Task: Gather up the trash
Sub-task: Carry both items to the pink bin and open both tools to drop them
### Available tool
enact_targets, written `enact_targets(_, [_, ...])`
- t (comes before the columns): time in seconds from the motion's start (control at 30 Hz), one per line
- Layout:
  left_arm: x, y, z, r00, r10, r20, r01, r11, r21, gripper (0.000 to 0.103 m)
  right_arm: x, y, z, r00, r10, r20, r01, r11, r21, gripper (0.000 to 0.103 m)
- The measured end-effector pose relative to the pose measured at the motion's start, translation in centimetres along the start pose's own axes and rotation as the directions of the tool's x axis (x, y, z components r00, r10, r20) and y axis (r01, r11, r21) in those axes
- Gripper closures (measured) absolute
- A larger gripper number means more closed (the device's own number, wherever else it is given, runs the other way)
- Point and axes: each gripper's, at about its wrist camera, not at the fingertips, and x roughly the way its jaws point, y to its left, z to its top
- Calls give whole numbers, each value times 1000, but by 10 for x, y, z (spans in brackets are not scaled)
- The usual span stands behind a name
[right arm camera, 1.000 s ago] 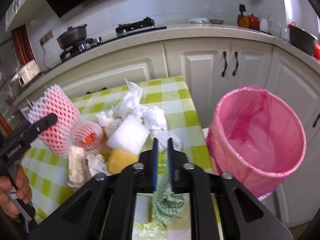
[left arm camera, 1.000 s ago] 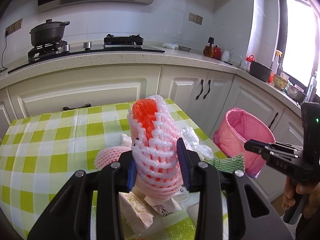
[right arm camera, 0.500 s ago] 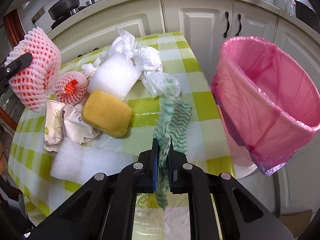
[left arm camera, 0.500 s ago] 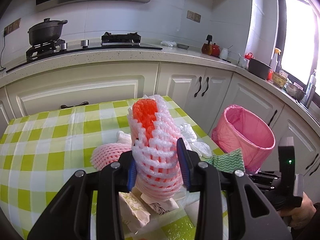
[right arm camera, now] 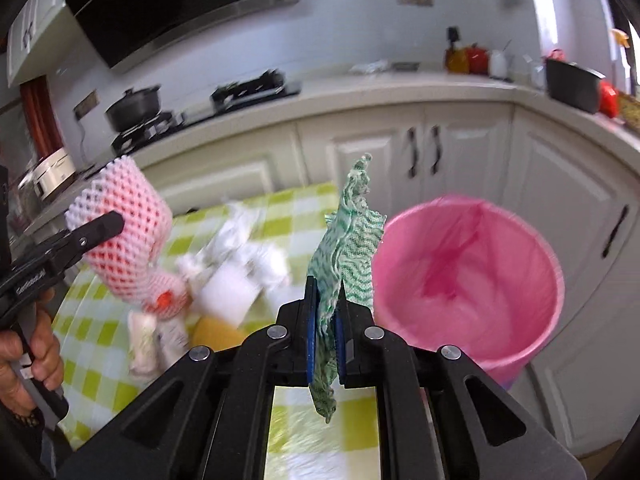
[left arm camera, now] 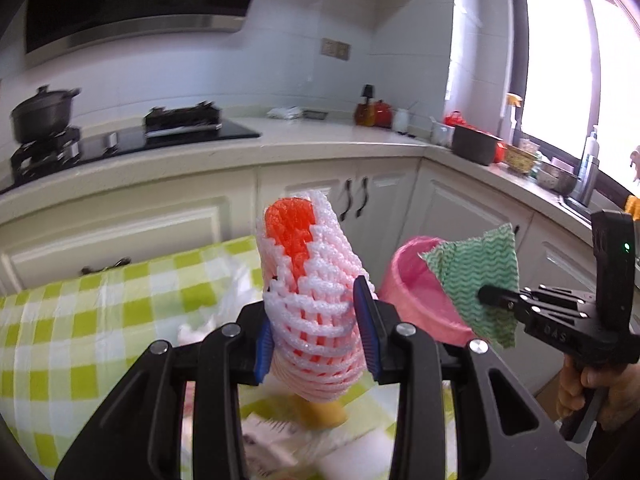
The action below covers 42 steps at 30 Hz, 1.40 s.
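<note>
Item 1: left tongs [left arm camera: 316, 332], closed about a pink foam fruit net [left arm camera: 312, 280] with an orange core, held upright in the air above the surface [left arm camera: 80, 320]. The pink-lined bin [left arm camera: 416, 304] sits ahead and to the right of these tongs.

Item 2: right tongs [right arm camera: 325, 344], pinched nearly closed on a green wavy-patterned cloth [right arm camera: 348, 248], which stands up between the pads and hangs below them. The bin [right arm camera: 468, 280] lies ahead-right of these tongs, near but apart.

Item 3: remaining trash on the surface [right arm camera: 280, 220], ahead-left of the right tongs: crumpled white tissue [right arm camera: 240, 248], white foam block [right arm camera: 228, 292], yellow sponge [right arm camera: 216, 332]; blurred.

Handling note: carry the cloth fully over the bin mouth before letting go, since limp fabric may snag on the rim or cling to a pad.

Change from 0.5 s ago: the cloth has risen off the surface, and the right tongs now point toward the bin.
</note>
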Motion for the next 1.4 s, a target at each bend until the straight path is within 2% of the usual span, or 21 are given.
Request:
enact_targets(0.07, [13, -22, 14, 999, -44, 7, 44, 998, 34, 68, -1, -21, 10, 999, -42, 19, 41, 999, 24, 93])
enact_targets(0.17, [34, -54, 29, 994, -110, -1, 109, 991, 74, 68, 4, -52, 20, 997, -61, 41, 58, 997, 55, 92])
enact_targets(0.3, [73, -95, 41, 980, -192, -58, 197, 976, 94, 68, 11, -81, 24, 994, -95, 46, 92, 993, 73, 91])
enact_targets(0.47, [123, -129, 44, 961, -239, -139, 252, 964, 89, 67, 21, -111, 23, 992, -125, 21, 123, 987, 101, 87])
enact_targets(0.6, [155, -147, 43, 947, -261, -185, 281, 955, 92, 64, 28, -131, 19, 994, -113, -2, 112, 985, 128, 82])
enact_targets(0.63, [163, -150, 44, 941, -274, -198, 296, 951, 92, 61, 30, -136, 17, 994, -112, 2, 111, 984, 138, 70])
enact_targets(0.67, [168, -153, 45, 938, -280, -207, 304, 948, 92, 59, 28, -139, 16, 993, -115, 8, 113, 982, 149, 46])
enact_targets(0.7, [174, -156, 45, 934, -283, -216, 309, 946, 96, 51, 27, -141, 14, 993, -116, 17, 112, 981, 160, 39])
enact_targets(0.73, [179, -158, 46, 935, -274, -225, 302, 948, 102, 49, 26, -144, 14, 993, -116, 20, 111, 980, 167, 38])
enact_targets(0.8, [179, -157, 45, 934, -276, -227, 303, 948, 94, 47, 23, -146, 12, 992, -122, 22, 116, 978, 172, 38])
enact_targets(0.83, [179, -155, 46, 933, -280, -226, 305, 949, 85, 37, 21, -150, 10, 993, -119, 27, 112, 976, 184, 38])
enact_targets(0.9, [176, -149, 47, 936, -278, -217, 299, 952, 70, 31, 17, -154, 7, 993, -117, 31, 109, 973, 201, 38])
enact_targets(1.07, [158, -128, 52, 941, -281, -187, 292, 956, 36, 31, 8, -153, -3, 993, -113, 37, 102, 972, 213, 38])
enact_targets(1.17, [131, -109, 54, 956, -255, -144, 264, 963, 48, 31, 1, -139, -8, 992, -115, 53, 104, 977, 186, 37])
enact_targets(1.27, [95, -79, 53, 975, -203, -91, 208, 977, 49, 31, -8, -115, -14, 992, -98, 76, 87, 986, 143, 37])
enact_targets(1.4, [47, -37, 47, 990, -136, -24, 137, 990, 45, 30, -16, -70, -22, 995, -53, 88, 47, 996, 70, 34])
